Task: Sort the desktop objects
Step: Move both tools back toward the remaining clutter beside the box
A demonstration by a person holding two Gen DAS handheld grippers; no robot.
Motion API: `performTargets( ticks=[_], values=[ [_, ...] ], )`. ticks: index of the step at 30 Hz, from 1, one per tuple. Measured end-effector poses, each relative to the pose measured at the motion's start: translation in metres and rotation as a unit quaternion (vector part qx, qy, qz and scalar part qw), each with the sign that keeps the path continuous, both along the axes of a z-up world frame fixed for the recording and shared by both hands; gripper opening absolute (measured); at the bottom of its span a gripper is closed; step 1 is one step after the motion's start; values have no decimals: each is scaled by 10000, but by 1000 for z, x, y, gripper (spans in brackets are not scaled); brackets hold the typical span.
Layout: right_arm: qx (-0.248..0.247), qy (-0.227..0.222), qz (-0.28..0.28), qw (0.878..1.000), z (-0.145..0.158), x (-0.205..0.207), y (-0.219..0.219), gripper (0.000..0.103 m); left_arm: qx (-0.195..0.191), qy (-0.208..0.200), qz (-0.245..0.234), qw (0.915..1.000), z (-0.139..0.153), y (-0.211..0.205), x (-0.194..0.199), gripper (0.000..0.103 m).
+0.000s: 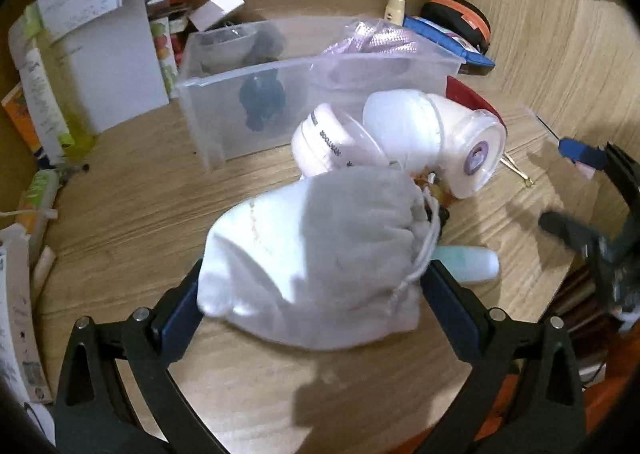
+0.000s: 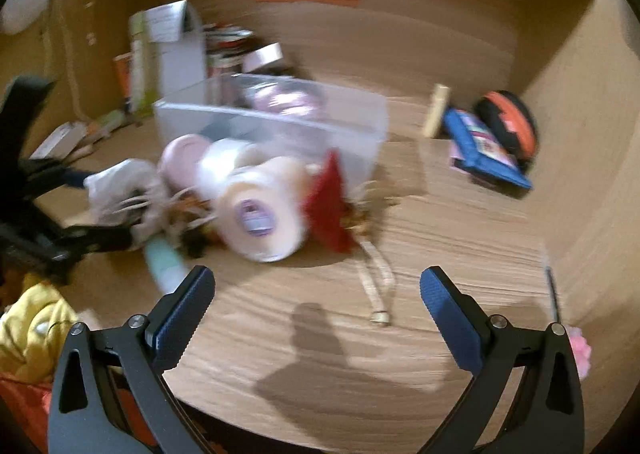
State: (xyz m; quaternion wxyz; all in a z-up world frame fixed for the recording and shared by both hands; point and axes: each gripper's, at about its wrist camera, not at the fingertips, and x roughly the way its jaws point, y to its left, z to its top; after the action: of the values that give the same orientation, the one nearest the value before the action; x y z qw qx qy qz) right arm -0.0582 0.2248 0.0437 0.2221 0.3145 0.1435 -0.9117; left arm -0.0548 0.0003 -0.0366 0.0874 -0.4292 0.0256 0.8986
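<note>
The left gripper (image 1: 312, 286) has a soft white pouch (image 1: 316, 254) between its two blue fingers (image 1: 180, 314). Both fingers press on the sides of the pouch, so it is holding the pouch tight. The pouch has a thin string at its mouth. It sits near the front edge of the wooden desk (image 1: 132, 198).

Just past the pouch is a little heap of things in the middle of the desk. A big white jar (image 1: 436, 142) lies on its side there, with a round purple sticker on its end. A pink and white tub (image 1: 324, 142) lies next to it and touches it. A pale green tube (image 1: 468, 264) pokes out from under the pouch. A red thing (image 1: 472, 96) peeks out behind the jar.

Behind the heap stands a clear plastic box (image 1: 288, 94). It holds something dark and something pink. At the back right corner of the desk lie a blue packet (image 1: 448, 42) and a black and orange case (image 1: 460, 16). White boxes and books (image 1: 100, 54) stand at the back left.

The right gripper (image 2: 316, 302) hangs over the front of the desk with its fingers wide apart and nothing between them. A thin cream strap (image 2: 378, 286) lies on the wood just in front of it. This view is blurry.
</note>
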Motion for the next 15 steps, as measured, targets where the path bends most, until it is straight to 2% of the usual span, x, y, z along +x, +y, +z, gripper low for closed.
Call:
performTargets(
  ticks=[4, 6, 8, 11, 13, 15],
  values=[
    [21, -165, 460, 9988, -9, 6, -20, 101, -130, -61, -178, 9997, -1, 7, -7, 102],
    [40, -243, 687, 9973, -12, 7, -28, 100, -318, 15, -257, 9992, -4, 13, -7, 103],
    [71, -313, 887, 9955, -16, 9, -36, 100, -238, -5, -313, 9992, -4, 11, -11, 103],
    [181, -382, 1205, 9918, -23, 11, -49, 88, 59, -158, -332, 9993, -7, 2, -21, 103],
    [292, -453, 1364, 9892, -28, 10, -58, 75, 401, -354, -313, 9981, -11, -7, -25, 102],
    [312, -582, 1486, 9867, -33, 7, -65, 66, 462, -276, -284, 9981, -9, -11, -21, 93]
  ],
)
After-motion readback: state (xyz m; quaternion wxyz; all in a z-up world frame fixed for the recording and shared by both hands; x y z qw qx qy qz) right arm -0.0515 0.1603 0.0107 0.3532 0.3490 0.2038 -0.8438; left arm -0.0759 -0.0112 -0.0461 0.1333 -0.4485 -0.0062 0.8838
